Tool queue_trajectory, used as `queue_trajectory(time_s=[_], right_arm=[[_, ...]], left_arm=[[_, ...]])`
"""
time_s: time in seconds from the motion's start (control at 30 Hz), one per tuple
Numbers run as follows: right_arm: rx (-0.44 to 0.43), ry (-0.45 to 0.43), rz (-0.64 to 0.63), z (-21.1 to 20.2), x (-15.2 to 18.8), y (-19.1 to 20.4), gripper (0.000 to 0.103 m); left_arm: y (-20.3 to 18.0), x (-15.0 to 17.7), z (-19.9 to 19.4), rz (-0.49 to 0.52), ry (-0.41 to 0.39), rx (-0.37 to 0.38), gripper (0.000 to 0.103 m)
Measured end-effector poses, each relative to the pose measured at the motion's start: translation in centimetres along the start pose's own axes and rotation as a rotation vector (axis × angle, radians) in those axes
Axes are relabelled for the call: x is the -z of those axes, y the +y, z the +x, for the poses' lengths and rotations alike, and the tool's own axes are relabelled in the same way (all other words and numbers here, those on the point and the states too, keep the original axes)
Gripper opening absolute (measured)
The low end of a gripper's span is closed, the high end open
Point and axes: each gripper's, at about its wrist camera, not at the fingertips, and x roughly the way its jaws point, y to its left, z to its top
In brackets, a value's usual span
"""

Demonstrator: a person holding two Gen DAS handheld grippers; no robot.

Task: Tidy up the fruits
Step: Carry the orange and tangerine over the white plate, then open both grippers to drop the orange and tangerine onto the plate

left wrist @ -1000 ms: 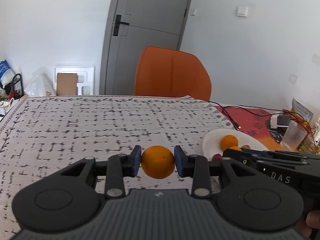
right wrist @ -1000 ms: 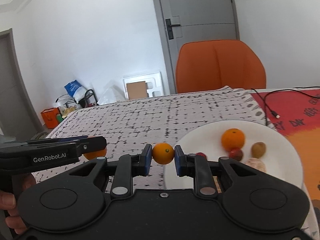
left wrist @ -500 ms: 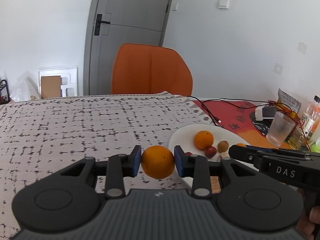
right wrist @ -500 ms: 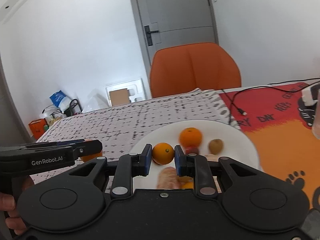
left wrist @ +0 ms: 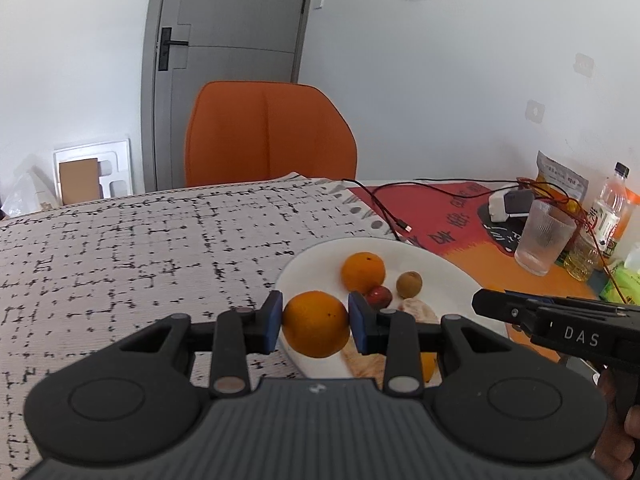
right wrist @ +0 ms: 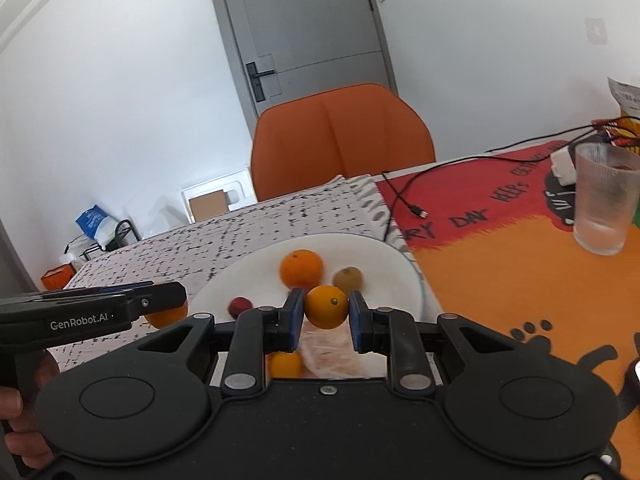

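My left gripper (left wrist: 316, 322) is shut on an orange (left wrist: 316, 330) and holds it above the near left rim of the white plate (left wrist: 444, 276). My right gripper (right wrist: 326, 314) is shut on a smaller orange (right wrist: 327, 307) and holds it over the plate (right wrist: 384, 256). On the plate lie another orange (left wrist: 363, 272), a brown kiwi (left wrist: 409, 284), a red fruit (left wrist: 378, 296) and a pale peeled fruit (left wrist: 416, 310). The right gripper's side shows in the left wrist view (left wrist: 560, 328), and the left gripper's side in the right wrist view (right wrist: 92, 310).
A ribbed glass (right wrist: 604, 204) stands right of the plate on the orange-red mat (right wrist: 520, 280). A cable (left wrist: 384, 208), a charger and bottles (left wrist: 608, 216) lie at the far right. An orange chair (left wrist: 268, 136) stands behind the table. The patterned cloth (left wrist: 120, 248) covers the left.
Both grippers have moved right and forward with their oranges. The right one is now over the plate, the left one at its rim.
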Motion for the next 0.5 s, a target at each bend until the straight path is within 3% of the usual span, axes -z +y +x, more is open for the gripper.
queue_trajectory(time_s=[0.2, 0.5], right_arm=[[0.009, 0.011, 0.023, 0.5, 0.3, -1.3, 0.022], [0.022, 0.021, 0.035, 0.9, 0.5, -1.7, 0.023]], left_arm=[[-0.7, 0.2, 1.2, 0.013, 0.039, 0.009, 0.034], [-0.1, 0.1, 1.1, 0.006, 0.035, -0.026, 0.037]])
